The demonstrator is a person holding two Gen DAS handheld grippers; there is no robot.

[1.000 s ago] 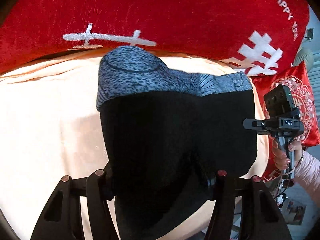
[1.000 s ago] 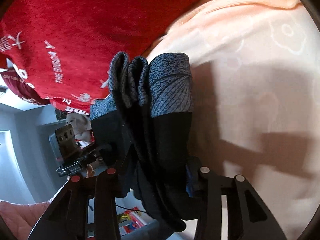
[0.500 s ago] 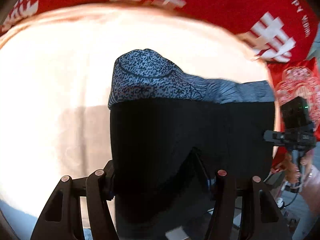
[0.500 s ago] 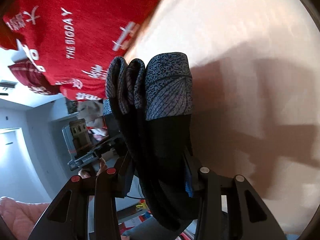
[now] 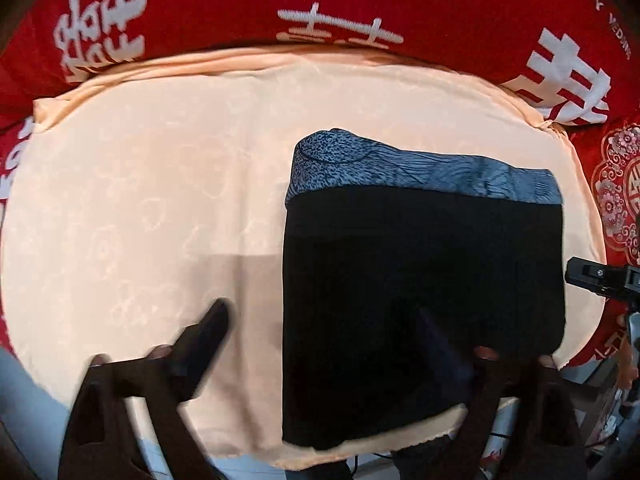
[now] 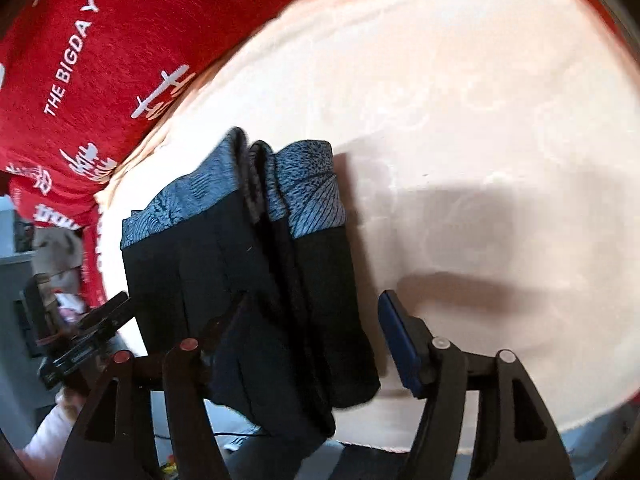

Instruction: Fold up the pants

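Observation:
The folded black pants (image 5: 420,272), with a blue-grey patterned waistband (image 5: 400,168) on the far side, lie flat on the peach blanket (image 5: 160,200). My left gripper (image 5: 324,336) is opening wide over their near left corner. One of its fingers (image 5: 208,332) is off the cloth over the blanket; the other shows dark above the pants. In the right wrist view the pants (image 6: 248,272) show stacked folds. My right gripper (image 6: 312,328) is opening around their near end, and its blue pad (image 6: 396,336) stands clear of the cloth.
A red cover with white characters (image 5: 320,0) runs along the far side of the blanket. A red embroidered cushion (image 5: 616,184) lies at the right. The blanket's near edge (image 5: 360,452) is close below the pants. A hand in a pink sleeve (image 6: 48,432) holds the left gripper.
Both grippers held the hanging pants and carried them over the blanket. Now their jaws have spread apart and the pants rest flat on the blanket.

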